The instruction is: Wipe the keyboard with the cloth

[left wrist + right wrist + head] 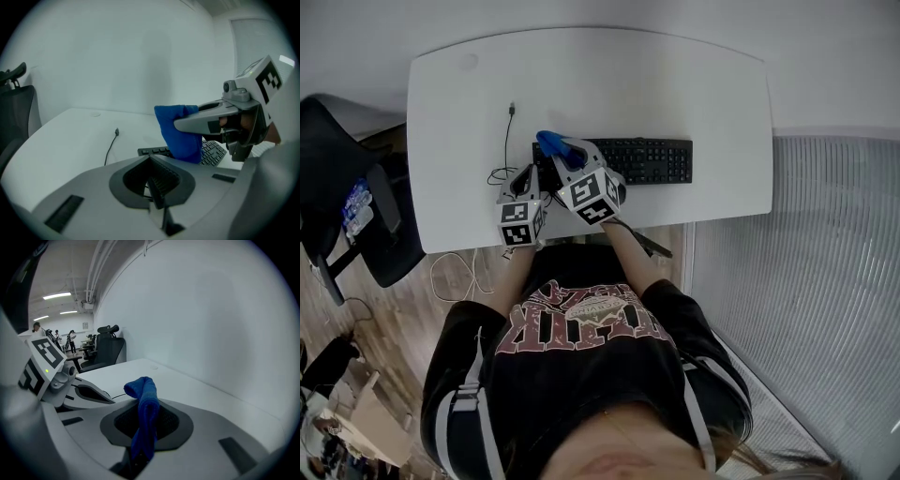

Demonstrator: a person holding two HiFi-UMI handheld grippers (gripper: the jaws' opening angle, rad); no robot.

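A black keyboard point(647, 160) lies near the front edge of the white desk point(675, 84). My right gripper point(561, 152) is shut on a blue cloth point(549, 142) and holds it over the keyboard's left end. In the right gripper view the cloth point(146, 399) stands folded between the jaws of the right gripper point(142, 432). My left gripper point(525, 178) hovers just left of the keyboard, its jaws together with nothing in them. From the left gripper point(157, 187), the cloth point(180, 133) hangs in front of the keyboard point(213, 152), which it partly hides.
A thin black cable point(507, 141) runs across the desk left of the keyboard, with its loose plug point(116, 132) pointing to the back. A black office chair point(356, 206) stands at the desk's left side. A wall closes off the back.
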